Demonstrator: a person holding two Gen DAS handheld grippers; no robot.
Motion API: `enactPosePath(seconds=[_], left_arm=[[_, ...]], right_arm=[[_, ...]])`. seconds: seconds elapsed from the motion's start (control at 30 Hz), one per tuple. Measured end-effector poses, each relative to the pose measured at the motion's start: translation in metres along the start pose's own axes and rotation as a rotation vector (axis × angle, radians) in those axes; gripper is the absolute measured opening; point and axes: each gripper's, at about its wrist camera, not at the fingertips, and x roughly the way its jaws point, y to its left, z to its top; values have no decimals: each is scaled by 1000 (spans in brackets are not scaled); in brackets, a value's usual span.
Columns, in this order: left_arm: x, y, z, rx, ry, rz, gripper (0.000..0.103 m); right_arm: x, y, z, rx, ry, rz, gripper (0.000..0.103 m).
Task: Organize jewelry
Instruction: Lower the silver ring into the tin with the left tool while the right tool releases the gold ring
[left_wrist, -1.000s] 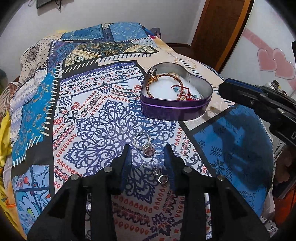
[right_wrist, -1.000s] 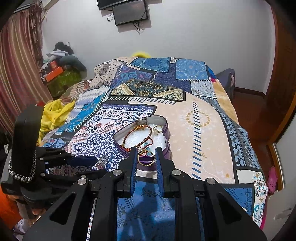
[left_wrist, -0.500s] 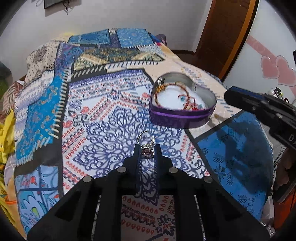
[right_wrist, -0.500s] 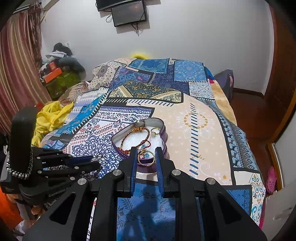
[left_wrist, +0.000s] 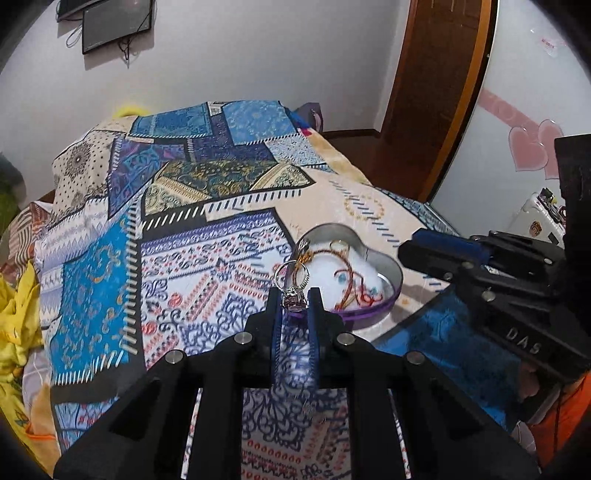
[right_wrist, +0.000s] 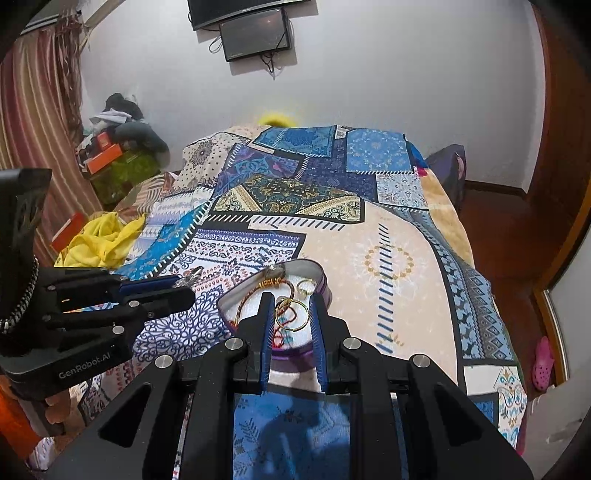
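Left wrist view: my left gripper (left_wrist: 294, 301) sits center frame, fingers clamped on a silver ring (left_wrist: 293, 286) with a purple stone, band sticking up above the tips. Ring is lifted, lined up against the near left edge of the heart tin (left_wrist: 391, 280), which is center right on the bedspread (left_wrist: 229, 258). Tin has a white lining and holds a gold-red bracelet (left_wrist: 325, 254) and red cord bits. Right gripper (left_wrist: 439, 245) shows at right edge, tips just right of the tin.

Right wrist view: my right gripper (right_wrist: 291, 314) is lower center, fingers apart, a gold hoop (right_wrist: 291, 315) seen between them; can't tell if the pads touch it or if it lies in the tin (right_wrist: 317, 275) behind. Small gold ring (right_wrist: 306, 285) in the tin's far lobe. Left gripper (right_wrist: 177, 286) at mid left, ring (right_wrist: 192, 275) glinting at its tips, just left of the tin.
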Motion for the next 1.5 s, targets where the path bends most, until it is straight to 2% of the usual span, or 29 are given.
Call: enactPosePath(seconds=[0.53, 1.03, 1.17, 1.23, 1.3, 1.33, 1.43, 1.5], left_arm=[[36, -3, 9, 27, 44, -43, 12], [26, -7, 11, 38, 31, -49, 12], [13, -5, 10, 35, 16, -34, 16], [5, -4, 9, 29, 6, -16, 23], [-3, -3, 8, 27, -10, 21, 45], [-8, -2, 6, 26, -20, 37, 48], [-19, 2, 3, 17, -20, 53, 51], [-24, 4, 0, 7, -18, 56, 51]], right_arm=[[29, -5, -4, 17, 89, 58, 17], [29, -2, -5, -14, 129, 32, 17], [24, 3, -4, -16, 132, 29, 18], [18, 6, -3, -16, 126, 32, 18], [12, 10, -2, -21, 116, 33, 21], [9, 11, -1, -23, 110, 31, 26], [-3, 17, -1, -31, 79, 18, 36], [-9, 21, -2, -40, 70, 16, 37]])
